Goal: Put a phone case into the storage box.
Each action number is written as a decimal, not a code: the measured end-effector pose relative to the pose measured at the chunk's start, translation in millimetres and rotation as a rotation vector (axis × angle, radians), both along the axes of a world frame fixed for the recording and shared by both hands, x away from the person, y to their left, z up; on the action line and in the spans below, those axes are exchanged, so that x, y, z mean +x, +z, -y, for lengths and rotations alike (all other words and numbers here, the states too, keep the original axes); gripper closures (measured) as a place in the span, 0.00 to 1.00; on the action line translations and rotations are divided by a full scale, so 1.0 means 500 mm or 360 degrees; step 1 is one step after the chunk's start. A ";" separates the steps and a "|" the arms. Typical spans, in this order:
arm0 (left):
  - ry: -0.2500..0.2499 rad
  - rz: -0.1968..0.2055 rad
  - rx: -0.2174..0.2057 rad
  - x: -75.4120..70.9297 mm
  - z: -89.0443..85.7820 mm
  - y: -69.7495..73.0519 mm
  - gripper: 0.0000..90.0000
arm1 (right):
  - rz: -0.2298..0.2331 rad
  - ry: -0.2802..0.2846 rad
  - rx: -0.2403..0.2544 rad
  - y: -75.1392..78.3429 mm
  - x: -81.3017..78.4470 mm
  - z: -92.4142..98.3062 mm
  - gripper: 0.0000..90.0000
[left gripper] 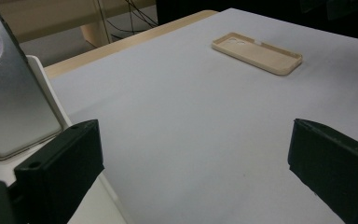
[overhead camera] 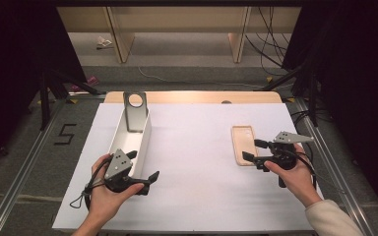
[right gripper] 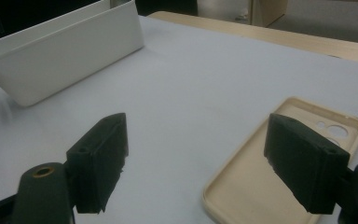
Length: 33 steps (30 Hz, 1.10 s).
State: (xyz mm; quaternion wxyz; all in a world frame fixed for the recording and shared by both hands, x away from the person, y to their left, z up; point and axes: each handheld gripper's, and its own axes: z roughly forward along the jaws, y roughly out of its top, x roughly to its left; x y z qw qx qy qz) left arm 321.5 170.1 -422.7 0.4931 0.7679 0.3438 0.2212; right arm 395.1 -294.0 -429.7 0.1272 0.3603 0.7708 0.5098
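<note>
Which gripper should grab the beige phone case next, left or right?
Right. The right gripper is open right at the phone case; the left gripper sits across the table by the white bin.

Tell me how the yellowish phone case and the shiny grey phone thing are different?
The beige phone case lies flat on the white table, hollow side up; the silver phone leans upright inside the white tray. The case is matte beige, the phone shiny grey. The case sits by the right gripper, the phone beyond the left gripper. Both are similar-sized rounded rectangles with a camera opening, and neither is gripped.
</note>
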 end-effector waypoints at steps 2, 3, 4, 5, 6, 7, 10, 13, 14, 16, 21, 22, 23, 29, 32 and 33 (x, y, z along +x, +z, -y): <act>-0.0001 -0.0019 -0.0016 0.001 -0.004 -0.004 0.03 | 0.0003 -0.0002 -0.0008 0.002 -0.003 0.000 0.25; -0.0001 -0.0023 -0.0017 0.001 -0.005 -0.005 0.03 | 0.0005 -0.0002 -0.0010 0.003 -0.004 0.000 0.25; -0.0003 -0.0020 -0.0014 0.001 -0.007 -0.005 0.03 | 0.0008 -0.0005 -0.0015 0.005 -0.006 -0.001 0.25; 0.0002 -0.0018 -0.0015 -0.001 -0.008 -0.005 0.03 | 0.0012 -0.0007 -0.0018 0.006 -0.008 -0.001 0.25; -0.0002 -0.0020 -0.0016 -0.001 -0.008 -0.005 0.03 | 0.0012 -0.0006 -0.0022 0.007 -0.009 -0.002 0.25; -0.0003 -0.0017 -0.0014 -0.001 -0.009 -0.004 0.03 | 0.0012 -0.0003 -0.0023 0.008 -0.011 -0.003 0.25; -0.0008 -0.0012 -0.0004 0.000 -0.011 -0.002 0.04 | -0.0011 0.0017 -0.0049 0.005 -0.013 -0.008 0.25; -0.0008 -0.0022 -0.0001 -0.001 -0.009 -0.004 0.04 | -0.0042 0.0043 -0.0072 0.000 -0.010 -0.012 0.25; -0.0010 -0.0023 0.0004 -0.001 -0.009 -0.005 0.04 | -0.0043 0.0059 -0.0086 -0.002 -0.008 -0.014 0.25; -0.0016 -0.0028 0.0009 -0.001 -0.008 -0.006 0.04 | -0.0055 0.0099 -0.0142 -0.004 -0.004 -0.017 0.25; -0.0013 -0.0025 -0.0004 -0.002 -0.011 -0.005 0.04 | -0.0054 0.0142 -0.0313 -0.007 0.012 -0.024 0.25; -0.0013 -0.0027 -0.0005 -0.001 -0.012 -0.005 0.04 | -0.0057 0.0143 -0.0340 -0.007 0.015 -0.024 0.25; -0.0011 -0.0029 -0.0008 -0.001 -0.013 -0.005 0.04 | -0.0060 0.0145 -0.0385 -0.007 0.018 -0.024 0.25; -0.0025 -0.0034 -0.0011 -0.001 -0.010 -0.005 0.04 | -0.0046 0.0164 -0.0654 -0.007 0.036 -0.032 0.25; -0.0027 -0.0034 -0.0018 0.000 -0.010 -0.004 0.04 | -0.0029 0.0188 -0.0788 -0.008 0.045 -0.037 0.25; -0.0024 -0.0036 -0.0020 0.000 -0.010 -0.004 0.05 | -0.0021 0.0200 -0.0844 -0.008 0.049 -0.040 0.25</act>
